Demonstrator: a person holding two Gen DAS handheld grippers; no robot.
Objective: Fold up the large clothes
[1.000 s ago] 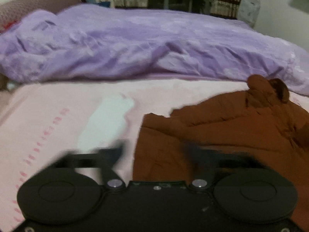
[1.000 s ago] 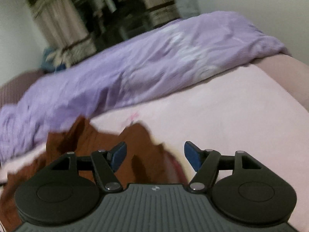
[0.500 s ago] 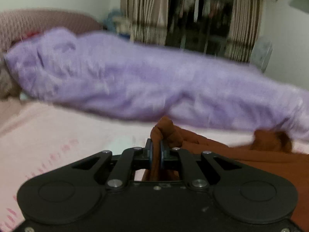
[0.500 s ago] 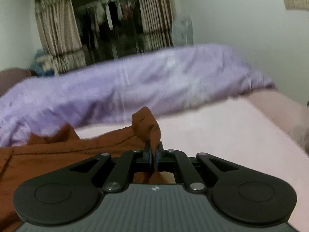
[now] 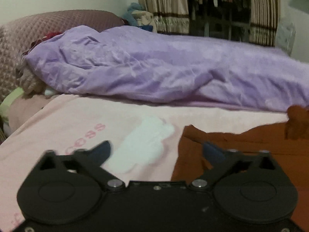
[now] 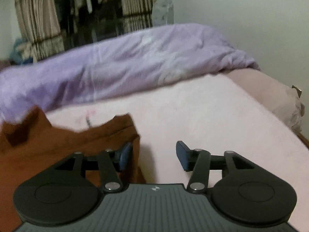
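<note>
A rust-brown garment (image 5: 251, 147) lies flat on the pink bed sheet (image 5: 77, 119). In the left wrist view it fills the lower right; its left edge runs between my fingers. My left gripper (image 5: 158, 152) is open and empty, just above that edge. In the right wrist view the same garment (image 6: 67, 145) lies at lower left, its right edge by my left fingertip. My right gripper (image 6: 152, 154) is open and empty, over the garment's right edge and the bare sheet (image 6: 212, 116).
A crumpled purple duvet (image 5: 154, 67) lies along the far side of the bed. A white patch (image 5: 143, 147) marks the sheet left of the garment. A quilted brown headboard (image 5: 38, 25) stands at far left. Curtains and a dark closet (image 5: 218, 5) are behind. The bed's right edge (image 6: 280, 104) drops off.
Half a second ago both grippers were shut on pinched folds of the brown garment, held up. Now both have opened and let go, and the garment lies flatter on the sheet.
</note>
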